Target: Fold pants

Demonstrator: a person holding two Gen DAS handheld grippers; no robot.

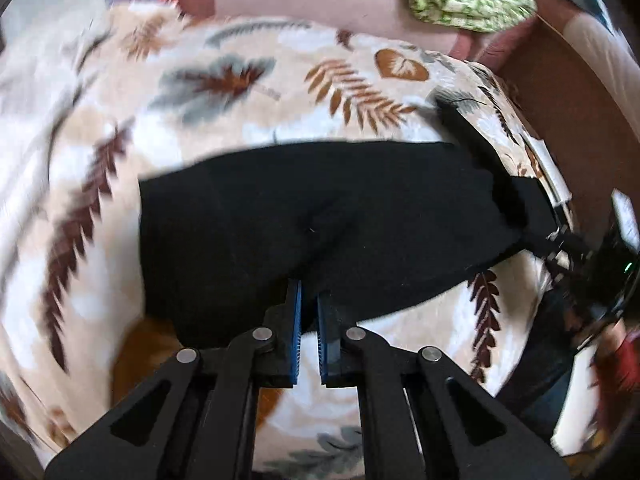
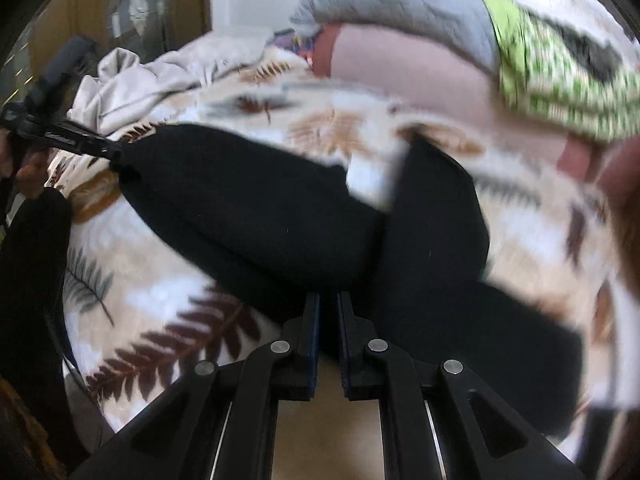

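Farthest left in the right wrist view, the left gripper (image 2: 116,152) pinches one end of the black pants (image 2: 256,216), its jaws closed tight on the cloth, and a hand (image 2: 28,176) shows just below it. From that pinch the pants stretch across the leaf-print blanket (image 2: 168,320) toward the right gripper (image 2: 329,300), whose jaws are also closed on a bunched edge of the fabric directly ahead of its tips. Beyond and to the right of those tips a second black panel crosses over or under the first; the blur makes it impossible to tell which lies on top. Farther right, well past the pants, sit a pink cushion (image 2: 400,68) and a green patterned cloth (image 2: 560,80). In the left wrist view the left gripper (image 1: 309,304) bites the near edge of the pants (image 1: 320,216). Both pictures are smeared, suggesting fast motion: the thin pinch could slip, or one layer could drag free, leaving a crooked fold; the soft blanket may also bunch underneath.
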